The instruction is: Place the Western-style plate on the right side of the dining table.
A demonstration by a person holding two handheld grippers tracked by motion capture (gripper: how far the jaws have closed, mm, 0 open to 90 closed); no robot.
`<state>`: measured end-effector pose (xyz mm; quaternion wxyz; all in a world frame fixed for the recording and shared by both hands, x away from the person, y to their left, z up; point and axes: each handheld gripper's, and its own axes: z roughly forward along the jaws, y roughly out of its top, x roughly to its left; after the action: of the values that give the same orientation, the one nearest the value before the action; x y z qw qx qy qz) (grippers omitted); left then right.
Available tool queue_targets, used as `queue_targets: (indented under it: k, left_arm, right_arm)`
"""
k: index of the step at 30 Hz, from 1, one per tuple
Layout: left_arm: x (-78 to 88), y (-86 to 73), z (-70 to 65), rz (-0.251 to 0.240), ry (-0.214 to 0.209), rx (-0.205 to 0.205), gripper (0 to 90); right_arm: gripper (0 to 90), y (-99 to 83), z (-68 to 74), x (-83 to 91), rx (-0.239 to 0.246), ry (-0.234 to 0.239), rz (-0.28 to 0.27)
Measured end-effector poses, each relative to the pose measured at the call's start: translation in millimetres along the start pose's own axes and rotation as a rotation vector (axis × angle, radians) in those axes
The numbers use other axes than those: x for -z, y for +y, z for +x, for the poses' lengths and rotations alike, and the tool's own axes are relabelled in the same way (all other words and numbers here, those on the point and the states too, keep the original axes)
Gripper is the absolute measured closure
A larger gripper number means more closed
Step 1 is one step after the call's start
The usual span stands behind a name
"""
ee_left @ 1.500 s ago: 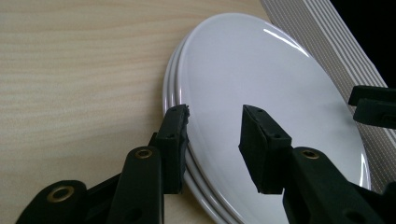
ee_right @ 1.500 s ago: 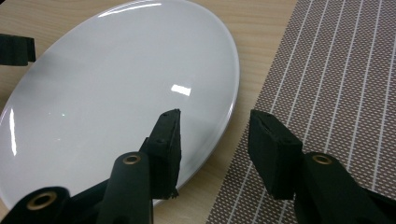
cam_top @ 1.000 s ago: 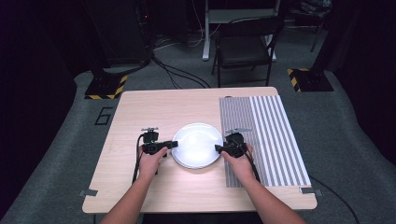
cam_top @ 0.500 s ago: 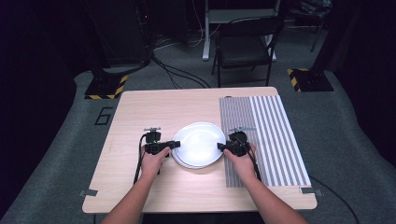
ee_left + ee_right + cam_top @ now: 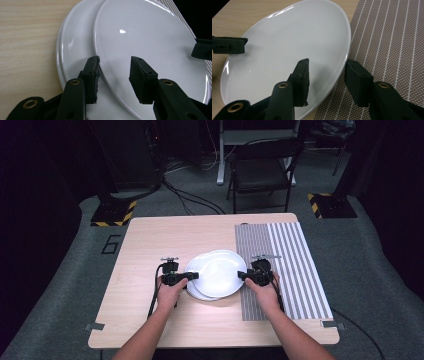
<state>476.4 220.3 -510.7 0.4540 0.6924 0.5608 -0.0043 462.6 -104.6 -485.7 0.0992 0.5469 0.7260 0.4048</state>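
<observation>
- Gripping opposite rims, left tool [image 5: 189,277] and right tool [image 5: 243,276] each clamp the top plate [image 5: 220,272].
- Two white plates overlap mid-bench [image 5: 150,240]; lower plate [image 5: 75,50] peeks out left.
- One striped mat [image 5: 287,265] lies right.

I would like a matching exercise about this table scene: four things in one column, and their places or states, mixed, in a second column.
Things:
1. top plate
2. bottom plate
3. striped mat
4. chair

Places or states:
A. flat on the wooden table, partly covered
B. on the floor beyond the table
C. tilted, its rim between the jaws of both hand-held grippers
D. over the right part of the table

Pairs: 1-C, 2-A, 3-D, 4-B
</observation>
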Motion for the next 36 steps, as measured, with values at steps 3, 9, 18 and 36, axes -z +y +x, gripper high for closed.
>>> queue_targets:
  k: [3, 9, 18, 36]
  left_arm:
    - [-2.4, -0.6, -2.5, 0.006, -0.007, -0.008, 59.3]
    - [-8.7, 0.0, -9.1, 0.018, -0.011, -0.019, 58.9]
    - [-13.8, -0.4, -15.0, 0.025, -0.018, -0.036, 58.8]
    - [-14.9, -1.8, -18.2, 0.033, 0.002, -0.068, 59.2]
  right_arm:
    - [54.7, 0.6, -3.4, 2.4, -0.004, -0.005, -0.004]
    - [54.7, 1.6, -8.4, 8.6, -0.016, -0.013, -0.010]
    - [54.6, 0.3, -12.7, 14.2, 0.011, -0.041, -0.021]
    - [55.0, -12.8, -12.5, 15.7, 0.025, -0.056, -0.003]
